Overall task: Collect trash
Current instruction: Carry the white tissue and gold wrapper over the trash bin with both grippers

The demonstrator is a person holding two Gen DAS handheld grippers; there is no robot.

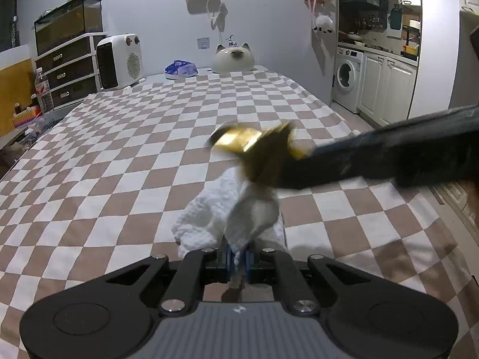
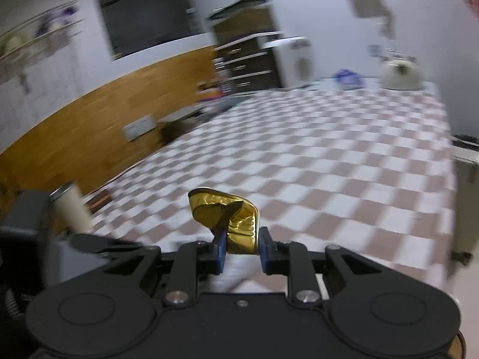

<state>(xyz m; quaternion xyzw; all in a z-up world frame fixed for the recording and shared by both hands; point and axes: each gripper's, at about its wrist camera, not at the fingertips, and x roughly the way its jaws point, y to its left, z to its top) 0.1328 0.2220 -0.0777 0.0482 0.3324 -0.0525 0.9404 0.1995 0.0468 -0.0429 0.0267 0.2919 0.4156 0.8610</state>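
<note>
Bench [image 1: 119, 155]: covered by a brown-and-white checked cloth, filling most of both views.
Far end of bench: white heater [image 1: 119, 61], cat-shaped ornament [image 1: 235, 58] and a blue-and-white packet [image 1: 181, 68] stand near the wall.
White tissue [image 1: 206, 209]: crumpled and fluffy, with a greyish blurred flap rising from the left gripper [image 1: 238, 261]; it reaches out over the cloth, just below the wrapper.
Left gripper: its fingers are closed tight on the tissue's near end.
Right gripper [image 2: 239, 246]: enters the left view as a dark blurred bar from the right; its blue-padded fingers clamp the gold wrapper between them.
Gold wrapper [image 2: 236, 218]: shiny foil, creased and folded, held above the bench, over the tissue.
</note>
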